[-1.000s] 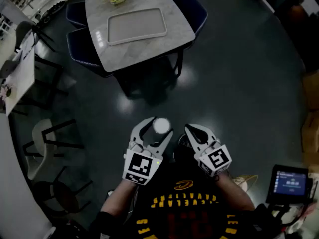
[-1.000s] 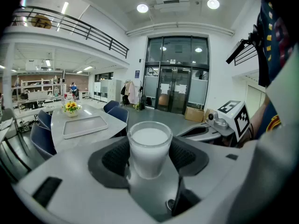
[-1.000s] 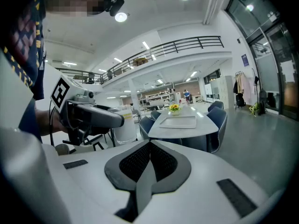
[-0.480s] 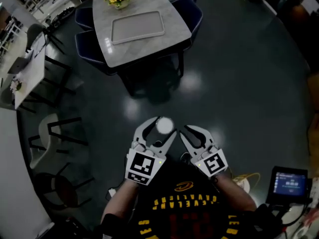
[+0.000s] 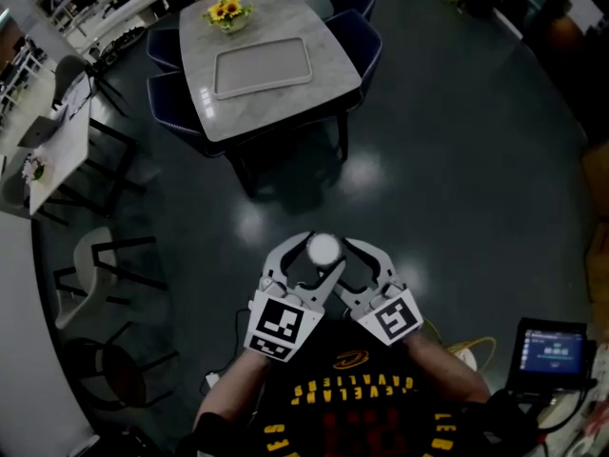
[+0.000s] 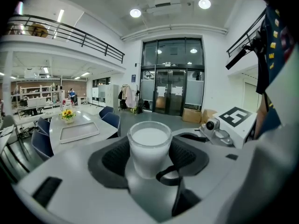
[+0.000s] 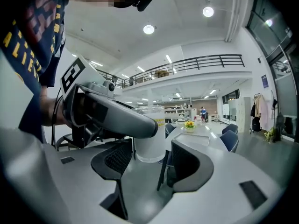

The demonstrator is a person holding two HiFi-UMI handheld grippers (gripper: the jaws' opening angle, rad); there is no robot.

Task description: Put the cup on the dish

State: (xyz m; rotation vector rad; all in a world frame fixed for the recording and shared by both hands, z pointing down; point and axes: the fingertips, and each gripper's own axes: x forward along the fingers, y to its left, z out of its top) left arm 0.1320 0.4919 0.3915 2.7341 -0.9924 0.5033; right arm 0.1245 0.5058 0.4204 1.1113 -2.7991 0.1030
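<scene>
A white frosted cup (image 5: 324, 248) is held chest-high over the dark floor, with my left gripper (image 5: 312, 255) shut on it. In the left gripper view the cup (image 6: 149, 146) stands upright between the dark pads. My right gripper (image 5: 341, 261) has come in from the right. Its jaws are opening and stand around the cup (image 7: 150, 135) with a gap at the right pad. One left finger (image 7: 121, 115) crosses in front of the cup there. The grey rectangular dish (image 5: 262, 67) lies on the far marble table (image 5: 314, 93).
A pot of yellow flowers (image 5: 226, 9) stands behind the dish. Blue chairs (image 5: 357, 36) surround the table. More chairs (image 5: 105, 265) and a white desk (image 5: 57, 150) stand at the left. A lit screen (image 5: 554, 350) sits at the lower right.
My right gripper has moved left to the cup and its jaws have spread around it. The left gripper keeps its hold on the cup.
</scene>
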